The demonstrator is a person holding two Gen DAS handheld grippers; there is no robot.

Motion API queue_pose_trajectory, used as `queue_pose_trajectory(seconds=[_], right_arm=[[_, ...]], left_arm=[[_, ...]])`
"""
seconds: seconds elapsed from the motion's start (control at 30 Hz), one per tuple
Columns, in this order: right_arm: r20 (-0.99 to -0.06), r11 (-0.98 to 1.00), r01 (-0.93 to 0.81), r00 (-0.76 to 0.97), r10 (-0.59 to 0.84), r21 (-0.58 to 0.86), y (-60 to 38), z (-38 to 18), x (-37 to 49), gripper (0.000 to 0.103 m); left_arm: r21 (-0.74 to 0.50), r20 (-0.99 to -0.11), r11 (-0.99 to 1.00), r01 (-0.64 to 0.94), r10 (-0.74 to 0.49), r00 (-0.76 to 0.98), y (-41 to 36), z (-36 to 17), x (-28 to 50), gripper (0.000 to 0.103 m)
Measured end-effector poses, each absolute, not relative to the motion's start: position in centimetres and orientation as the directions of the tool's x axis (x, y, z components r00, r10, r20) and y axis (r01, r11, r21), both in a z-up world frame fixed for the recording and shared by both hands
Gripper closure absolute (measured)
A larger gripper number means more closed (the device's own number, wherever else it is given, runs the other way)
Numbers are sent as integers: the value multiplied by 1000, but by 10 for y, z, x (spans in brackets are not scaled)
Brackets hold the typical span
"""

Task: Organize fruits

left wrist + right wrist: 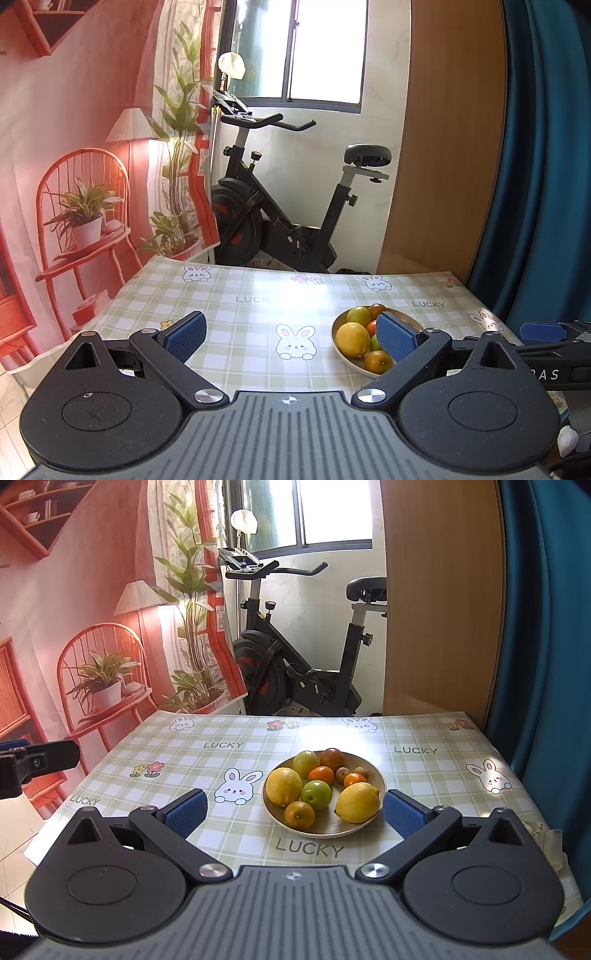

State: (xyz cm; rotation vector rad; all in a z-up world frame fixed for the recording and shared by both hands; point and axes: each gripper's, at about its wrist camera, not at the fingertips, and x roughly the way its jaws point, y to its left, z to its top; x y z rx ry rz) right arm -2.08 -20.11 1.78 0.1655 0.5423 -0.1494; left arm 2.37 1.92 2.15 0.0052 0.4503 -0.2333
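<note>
the shallow round beige bowl (373, 772) sits on the green-checked rabbit-print tabletop (229, 753), toward its right half, piled with fruit. from the right wrist view the whole pile shows: a large yellow lemon on the left (283, 786), a second yellow lemon on the right (358, 802), a green apple-like fruit in the middle (316, 794), a pale green round fruit at the back (305, 762), and several small orange citrus fruits (299, 815) around them. two little brownish fruits (342, 774) at the back are too small to identify.

the right hand-held gripper (295, 812) has its blue-padded fingers spread wide, empty, on either side of the bowl's near rim; whether they touch it cannot be told.

in the left wrist view the left hand-held gripper (293, 336) is likewise spread wide and empty, left of the bowl. its right blue finger pad (396, 341) covers the bowl's right part, hiding the second lemon and much of the green fruit. at the right edge, the other gripper is cut off.
</note>
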Motion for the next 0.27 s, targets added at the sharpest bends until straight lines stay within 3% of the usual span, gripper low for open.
queue_pose_trajectory(seconds=[0.27], right_arm=[[-525,976,185,846,-98,116,-200,18,-21,0]], left_arm=[[-46,-436,974,220,-218,873,20,21,23,3]])
